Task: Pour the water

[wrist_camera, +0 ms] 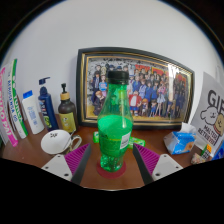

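A green plastic bottle (115,125) with a black cap stands upright on a dark red round coaster (111,166) on the brown table (30,160). It stands between my gripper's (113,163) two fingers, whose magenta pads (82,157) flank its base with a gap at each side. The gripper is open. A white cup (57,142) sits to the left, just beyond the left finger.
A framed group photo (160,90) leans on the wall behind the bottle. Several pump and lotion bottles (66,112) and tubes stand at the left. A blue packet (181,142) and a white printed box (208,122) lie at the right.
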`<state>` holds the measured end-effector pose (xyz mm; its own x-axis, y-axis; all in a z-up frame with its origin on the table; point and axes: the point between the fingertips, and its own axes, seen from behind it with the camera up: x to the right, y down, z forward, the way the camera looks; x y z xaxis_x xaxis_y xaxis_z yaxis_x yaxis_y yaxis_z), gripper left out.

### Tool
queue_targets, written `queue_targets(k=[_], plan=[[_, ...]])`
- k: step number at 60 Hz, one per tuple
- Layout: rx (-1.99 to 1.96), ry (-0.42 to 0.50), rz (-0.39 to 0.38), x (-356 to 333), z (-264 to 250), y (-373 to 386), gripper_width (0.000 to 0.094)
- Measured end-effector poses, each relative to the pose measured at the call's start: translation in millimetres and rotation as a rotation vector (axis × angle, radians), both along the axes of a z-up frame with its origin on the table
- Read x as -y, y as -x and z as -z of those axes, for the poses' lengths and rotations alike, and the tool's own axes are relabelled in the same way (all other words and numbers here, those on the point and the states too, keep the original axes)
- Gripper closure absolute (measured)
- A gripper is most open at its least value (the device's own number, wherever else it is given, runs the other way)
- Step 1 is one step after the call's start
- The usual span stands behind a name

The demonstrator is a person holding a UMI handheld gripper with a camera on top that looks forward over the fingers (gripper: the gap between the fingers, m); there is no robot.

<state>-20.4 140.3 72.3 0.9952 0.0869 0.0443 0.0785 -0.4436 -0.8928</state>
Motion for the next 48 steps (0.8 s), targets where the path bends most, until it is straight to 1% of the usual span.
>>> queue_targets(k=[7,15,21,26,31,40,48], plan=[[0.029,0.080,0.018,50.4,-11.9,4.4,0.0091],[0.012,0.217,0.084,126.5,-25.1,17.7,0.0091],[0.010,0.264,0.140,175.6,-41.3,32.3,0.0086],[0.008,0.278,0.169,205.9,-55.2,45.7,0.0081],[0.008,0.268,0.184,227.5,-66.3,58.9,0.0083],[0.044,0.231,0.160,239.0,-88.0,78.5,0.0081],[0.054,0.206,0.156,242.5,-100.2,88.1,0.0083]])
